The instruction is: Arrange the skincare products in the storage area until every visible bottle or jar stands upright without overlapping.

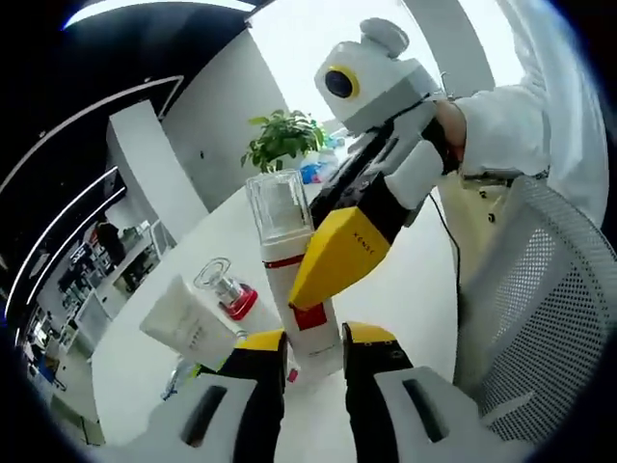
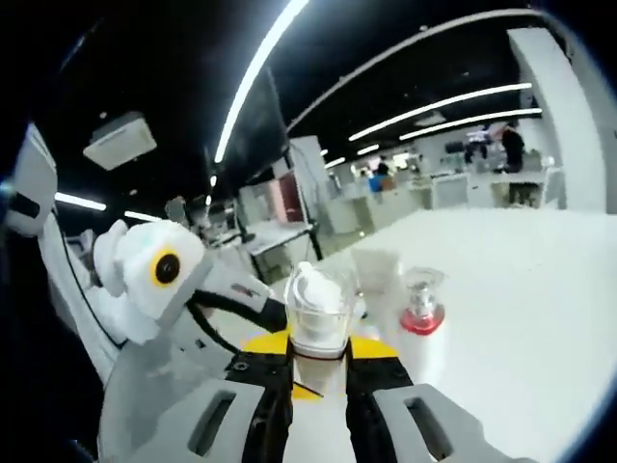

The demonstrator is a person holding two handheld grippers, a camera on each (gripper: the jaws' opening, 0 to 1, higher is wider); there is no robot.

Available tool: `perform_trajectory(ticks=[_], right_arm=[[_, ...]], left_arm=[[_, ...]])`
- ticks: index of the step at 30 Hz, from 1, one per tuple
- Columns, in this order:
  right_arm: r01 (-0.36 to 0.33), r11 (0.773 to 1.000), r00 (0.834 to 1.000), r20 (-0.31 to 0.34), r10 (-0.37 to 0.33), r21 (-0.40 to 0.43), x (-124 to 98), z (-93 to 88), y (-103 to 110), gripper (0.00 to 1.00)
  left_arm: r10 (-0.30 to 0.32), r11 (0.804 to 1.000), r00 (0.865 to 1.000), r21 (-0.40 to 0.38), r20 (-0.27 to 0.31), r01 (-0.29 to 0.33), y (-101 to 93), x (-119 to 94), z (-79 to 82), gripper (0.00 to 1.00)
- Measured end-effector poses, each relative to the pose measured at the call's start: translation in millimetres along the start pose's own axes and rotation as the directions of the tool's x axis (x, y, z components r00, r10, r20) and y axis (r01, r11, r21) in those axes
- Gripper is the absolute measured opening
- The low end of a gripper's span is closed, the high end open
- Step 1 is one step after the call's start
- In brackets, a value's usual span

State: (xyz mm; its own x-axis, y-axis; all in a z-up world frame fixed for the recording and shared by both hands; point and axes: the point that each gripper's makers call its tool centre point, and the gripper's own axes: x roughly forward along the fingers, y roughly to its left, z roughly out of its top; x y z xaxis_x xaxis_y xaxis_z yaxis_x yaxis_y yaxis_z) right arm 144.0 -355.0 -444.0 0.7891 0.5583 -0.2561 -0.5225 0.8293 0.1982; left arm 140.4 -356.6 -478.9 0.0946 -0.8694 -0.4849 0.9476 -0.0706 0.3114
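Together, both grippers [image 1: 313, 352] [image 2: 318, 371] on pump bottle [image 1: 294, 289].

Your right gripper [image 2: 319, 371] has its black-and-yellow jaws either side of the tall pump bottle [image 2: 317, 318] — its clear cap rises between them, close against both. Your left gripper [image 2: 198, 333] comes in from the left, reaching to the same bottle. Beyond, on the white table [image 2: 521, 289], you see a small clear-capped bottle with a red base [image 2: 421, 301] standing upright, and a white tube [image 2: 374, 268] just beside it.
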Motion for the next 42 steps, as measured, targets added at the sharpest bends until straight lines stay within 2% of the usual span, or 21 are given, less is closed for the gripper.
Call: perform_trajectory(ticks=[3,4,5,7,10,11,12,13,15,16,20,24,26,28,29,31,34,36,42], right_arm=[[-0.077,0.993,0.997,-0.019,0.076,-0.093,-4,2.1,7,0.11],[-0.093,0.99,0.995,-0.044,0.089,-0.104,-5,0.4,8,0.11],[-0.126,0.98,0.991,-0.064,0.117,-0.156,-6,-0.3,12,0.11],[-0.156,0.972,0.985,-0.095,0.141,-0.177,-6,-0.7,15,0.11],[-0.25,0.93,0.965,-0.146,0.217,-0.269,-8,-4.3,24,0.12],[-0.295,0.909,0.953,-0.162,0.257,-0.295,-9,-5.4,30,0.12],[-0.308,0.901,0.948,-0.176,0.264,-0.305,-10,-6.5,30,0.12],[-0.349,0.863,0.935,-0.195,0.295,-0.365,-10,-6.9,35,0.12],[-0.382,0.847,0.92,-0.24,0.31,-0.37,-10,-11.7,38,0.12],[-0.418,0.817,0.904,-0.266,0.334,-0.398,-10,-14.3,42,0.12],[-0.44,0.787,0.891,-0.32,0.322,-0.432,-4,-19.1,43,0.12],[-0.44,0.785,0.892,-0.313,0.327,-0.435,-3,-18.4,42,0.13],[-0.438,0.789,0.895,-0.297,0.334,-0.432,-3,-17.5,41,0.13],[-0.424,0.821,0.901,-0.269,0.34,-0.383,-2,-15.7,39,0.13],[-0.409,0.833,0.908,-0.26,0.33,-0.372,-2,-15.6,35,0.13],[-0.389,0.842,0.917,-0.251,0.311,-0.374,-1,-15.7,30,0.13],[-0.352,0.852,0.931,-0.235,0.277,-0.388,-1,-14.5,25,0.13],[-0.326,0.866,0.941,-0.215,0.26,-0.38,-2,-12.7,20,0.16],[-0.294,0.883,0.953,-0.188,0.239,-0.366,-7,-8.1,10,0.19]], left_arm=[[-0.053,0.998,0.998,-0.035,0.033,0.054,-3.3,-1,4.6,0.2],[-0.07,0.998,0.996,-0.001,0.05,0.07,-4.6,0,6.8,0.21],[-0.073,0.997,0.996,-0.007,0.041,0.073,-5.6,0,5.4,0.21],[-0.081,0.997,0.996,0.006,0.046,0.081,-7.7,1,6.8,0.21],[-0.119,0.993,0.992,0.024,0.053,0.118,-13.0,2,7.7,0.22],[-0.148,0.989,0.987,0.012,0.061,0.147,-16.7,2,8.6,0.22],[-0.15,0.989,0.987,0.016,0.062,0.149,-16.4,3,8.3,0.22],[-0.168,0.986,0.984,0.03,0.066,0.166,-18.4,4,8.7,0.22],[-0.2,0.98,0.978,0.019,0.056,0.199,-21.7,5,6.2,0.22],[-0.216,0.976,0.975,0.014,0.055,0.216,-23.6,6,5.3,0.21],[-0.216,0.976,0.975,0.029,0.043,0.215,-24.3,12,0.7,0.21],[-0.194,0.981,0.979,-0.008,0.063,0.194,-27.0,2,5.7,0.2],[-0.187,0.982,0.979,-0.016,0.078,0.189,-29.5,8,5.5,0.19],[-0.181,0.981,0.978,-0.049,0.099,0.186,-31.7,13,7.0,0.19],[-0.182,0.976,0.977,-0.102,0.11,0.193,-29.6,14,-0.4,0.19],[-0.187,0.973,0.975,-0.116,0.123,0.201,-29.3,16,0.5,0.19],[-0.164,0.976,0.977,-0.123,0.133,0.18,-24.8,20,3.7,0.19],[-0.163,0.975,0.976,-0.128,0.148,0.182,-24.7,22,6.3,0.19],[-0.162,0.972,0.974,-0.146,0.161,0.186,-23.7,29,3.9,0.19]])
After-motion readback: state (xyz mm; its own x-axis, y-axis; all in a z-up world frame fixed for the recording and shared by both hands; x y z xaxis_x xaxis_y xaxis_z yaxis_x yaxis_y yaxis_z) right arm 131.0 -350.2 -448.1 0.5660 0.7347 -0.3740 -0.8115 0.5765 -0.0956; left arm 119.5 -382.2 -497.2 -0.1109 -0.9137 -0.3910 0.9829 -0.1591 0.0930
